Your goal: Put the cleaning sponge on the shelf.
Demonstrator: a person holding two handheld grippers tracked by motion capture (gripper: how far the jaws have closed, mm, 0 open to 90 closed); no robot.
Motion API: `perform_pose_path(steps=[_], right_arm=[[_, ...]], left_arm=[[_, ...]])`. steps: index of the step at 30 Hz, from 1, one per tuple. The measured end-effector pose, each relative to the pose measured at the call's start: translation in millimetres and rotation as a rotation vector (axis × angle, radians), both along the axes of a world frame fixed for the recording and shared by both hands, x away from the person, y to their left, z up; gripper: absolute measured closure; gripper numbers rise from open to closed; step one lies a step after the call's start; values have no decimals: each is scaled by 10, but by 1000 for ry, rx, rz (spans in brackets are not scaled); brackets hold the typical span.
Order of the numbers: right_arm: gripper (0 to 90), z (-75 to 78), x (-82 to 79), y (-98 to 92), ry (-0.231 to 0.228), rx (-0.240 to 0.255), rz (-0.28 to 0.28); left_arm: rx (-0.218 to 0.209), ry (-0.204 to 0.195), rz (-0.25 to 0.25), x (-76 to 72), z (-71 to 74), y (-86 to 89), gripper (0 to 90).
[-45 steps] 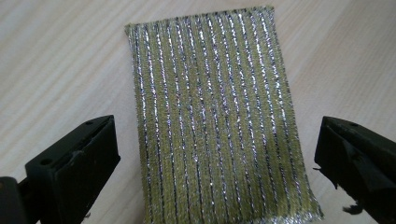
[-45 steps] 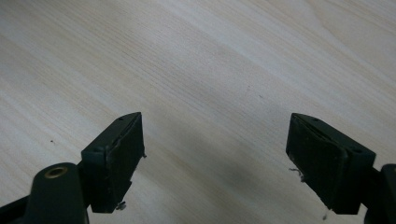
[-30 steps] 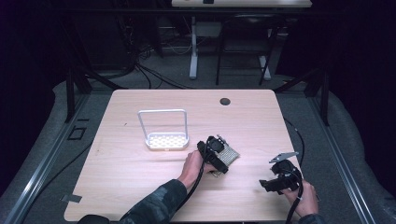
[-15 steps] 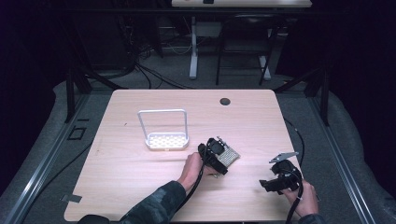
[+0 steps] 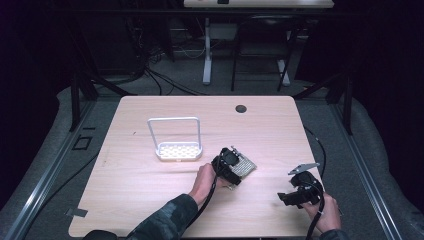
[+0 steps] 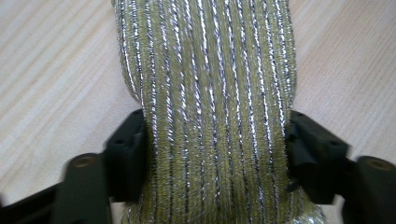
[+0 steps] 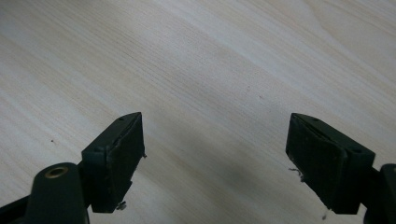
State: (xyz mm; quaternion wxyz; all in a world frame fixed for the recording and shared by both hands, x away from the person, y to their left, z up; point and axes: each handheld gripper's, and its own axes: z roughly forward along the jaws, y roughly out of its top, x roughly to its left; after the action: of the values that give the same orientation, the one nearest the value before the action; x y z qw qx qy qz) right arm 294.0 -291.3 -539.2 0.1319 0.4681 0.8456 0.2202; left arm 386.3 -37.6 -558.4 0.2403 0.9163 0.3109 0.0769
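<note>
- White wire rack on the wooden table, standing up-left of the left gripper and well apart from it, with a tall frame handle over a perforated base.
- Left hand around the body of the left gripper, forearm coming in from the bottom edge of the high view.
- Left gripper lying low over the table, jaws just closed in and now pressing from both sides on a glittery scrub pad; pads touching its edges in the left gripper view.
- Scrub pad between the jaws, olive-gold with silver threads in long stripes, running forward away from the gripper and resting on the table; seen in the high view as a small shiny square at the tip of the gripper.
- Small dark round hole in the table top, far beyond the left gripper, near the far edge.
- Right gripper to the right of the left one and well apart from it, near the front edge, held by the right hand.
- Right gripper jaws standing wide apart with only bare wood between; pads touching nothing in the right gripper view.
</note>
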Motion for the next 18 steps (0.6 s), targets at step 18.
perform_pose_path(steps=[18], right_arm=[[191, 4, -1, -7, 1, 2, -4]], left_arm=[[-19, -25, -3, -20, 149, 94, 460]])
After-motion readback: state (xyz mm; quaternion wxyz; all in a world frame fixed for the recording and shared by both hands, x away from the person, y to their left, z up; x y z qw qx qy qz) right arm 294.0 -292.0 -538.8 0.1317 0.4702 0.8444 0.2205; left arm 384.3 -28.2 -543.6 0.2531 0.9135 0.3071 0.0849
